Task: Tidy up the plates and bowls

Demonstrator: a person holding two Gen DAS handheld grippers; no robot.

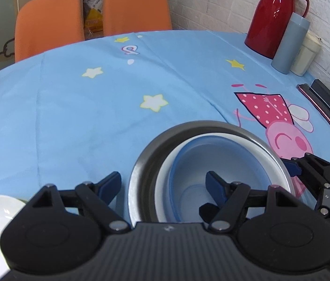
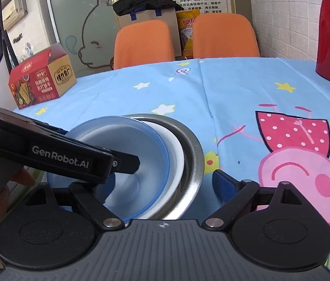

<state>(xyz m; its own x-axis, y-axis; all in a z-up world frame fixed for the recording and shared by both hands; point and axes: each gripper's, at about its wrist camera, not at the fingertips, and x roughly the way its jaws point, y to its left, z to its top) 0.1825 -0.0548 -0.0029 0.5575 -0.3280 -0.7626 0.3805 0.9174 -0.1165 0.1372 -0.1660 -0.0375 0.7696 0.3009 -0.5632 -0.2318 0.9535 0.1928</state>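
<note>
"GenRobot.AI" on left gripper (image 2: 127, 161), "jaws" apart

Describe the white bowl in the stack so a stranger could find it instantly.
On the blue cartoon tablecloth, find the steel bowl near the front edge. The white bowl sits nested inside it, holding a blue bowl: it is the middle layer, showing only a white rim.

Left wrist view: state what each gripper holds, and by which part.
Nothing is gripped. The left gripper straddles the nested bowls' wall, one finger inside the blue bowl, pads not pressing. The right gripper stands open across the steel bowl's rim.
</note>
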